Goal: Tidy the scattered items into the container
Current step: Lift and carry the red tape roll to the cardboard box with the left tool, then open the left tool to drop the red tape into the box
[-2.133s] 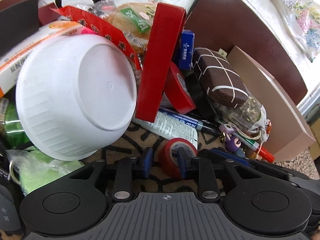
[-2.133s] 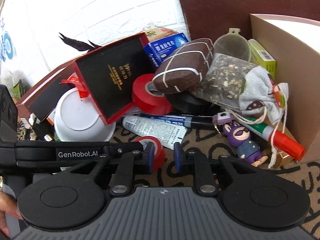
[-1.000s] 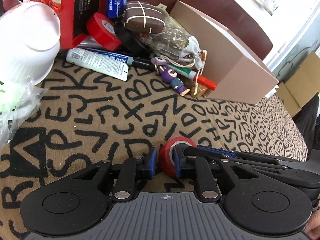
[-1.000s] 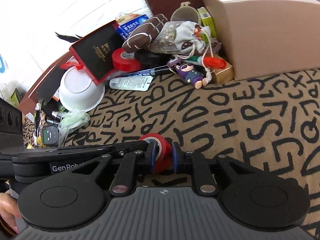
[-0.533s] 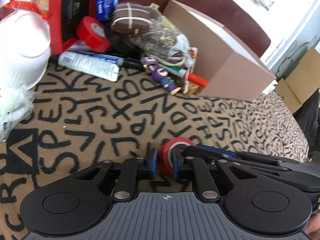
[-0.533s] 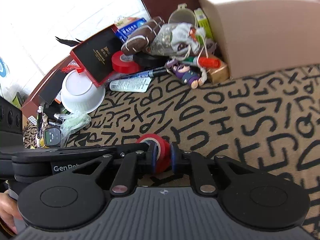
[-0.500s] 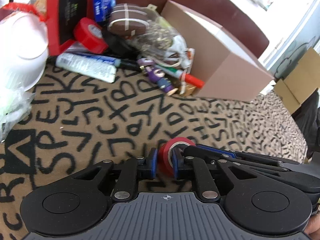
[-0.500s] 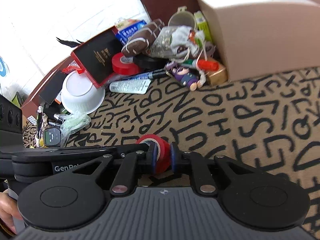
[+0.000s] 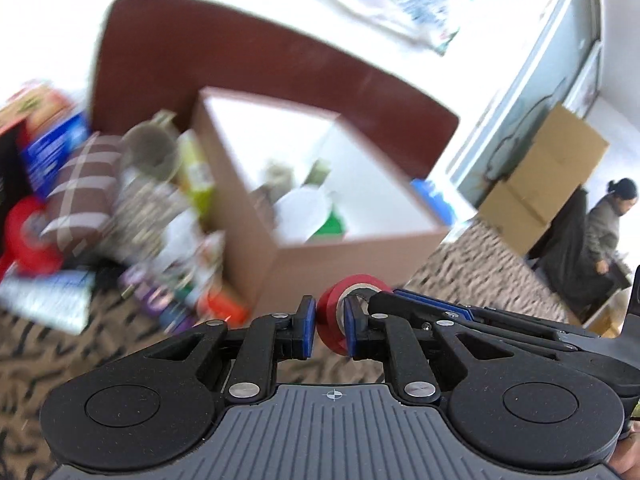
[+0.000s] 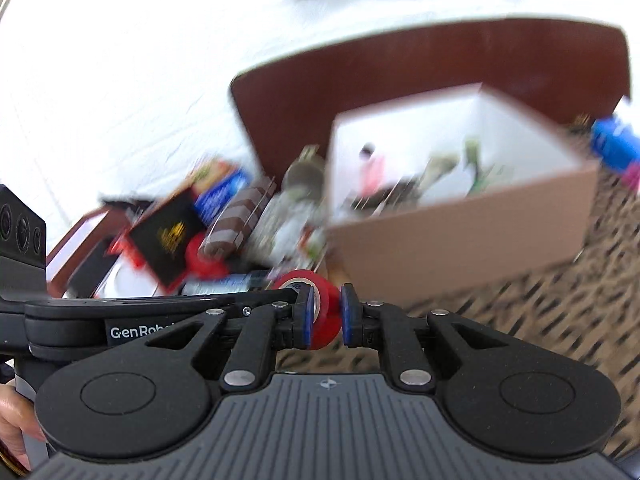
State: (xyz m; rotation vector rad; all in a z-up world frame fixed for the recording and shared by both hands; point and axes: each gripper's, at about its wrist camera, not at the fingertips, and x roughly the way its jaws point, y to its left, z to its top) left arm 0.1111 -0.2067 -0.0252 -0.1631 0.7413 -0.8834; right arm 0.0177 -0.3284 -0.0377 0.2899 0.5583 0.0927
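A small red tape roll [image 9: 329,312] hangs in the air, held from both sides. My left gripper [image 9: 328,330] is shut on its rim, and the right gripper's fingers [image 9: 384,300] reach in from the right. In the right wrist view my right gripper [image 10: 324,320] is shut on the same roll [image 10: 326,308], with the left gripper's finger [image 10: 200,304] coming in from the left. Just beyond stands the tan cardboard box [image 9: 320,256], open at the top and white inside, with several items in it. The right wrist view shows the box [image 10: 460,240] ahead and to the right.
A blurred pile lies left of the box: a brown checked pouch [image 9: 84,192], a larger red tape roll [image 9: 28,236], a white tube [image 9: 44,300], a red-and-black gift box [image 10: 168,236]. A brown chair back [image 9: 200,52] rises behind. A person [image 9: 604,220] stands far right by cardboard cartons [image 9: 552,168].
Both grippers have risen with the red tape roll and come closer to the box, whose inside now shows. The patterned cloth has dropped away below and the picture has blurred.
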